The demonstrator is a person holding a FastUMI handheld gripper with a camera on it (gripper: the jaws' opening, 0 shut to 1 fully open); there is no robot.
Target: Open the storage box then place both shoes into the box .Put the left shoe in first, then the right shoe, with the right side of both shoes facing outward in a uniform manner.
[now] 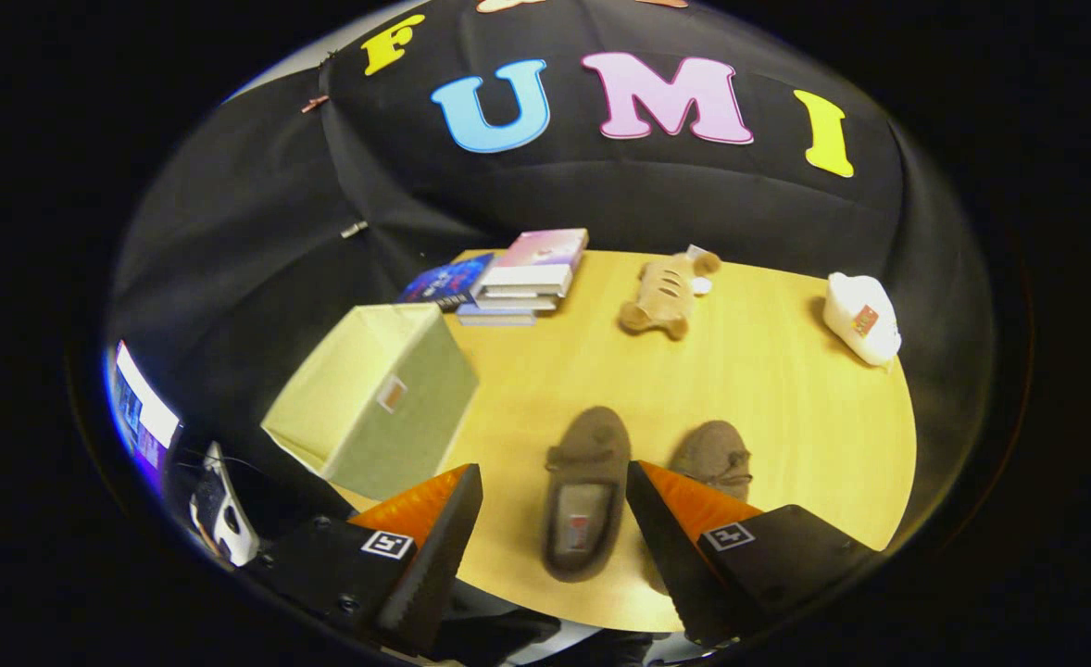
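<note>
Fingers (pixel 555 482) spread wide, gripping nothing, poised over the left shoe (pixel 587 491) on the desk (pixel 786 389), right shoe (pixel 714 459) just beside it. Storage box (pixel 374 398) still shut at the desk's corner. Risk: grabbing a shoe first would break the order.

Wooden table (pixel 768 389), storage box (pixel 374 398), books (pixel 518 278), two shoes (pixel 587 491), plush toy (pixel 661 295)

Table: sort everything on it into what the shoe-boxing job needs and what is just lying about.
For the job:
storage box, closed
shoe between the open gripper fingers
second shoe, beside it

Lying about:
stack of books
plush toy
white object at the far table edge
</note>
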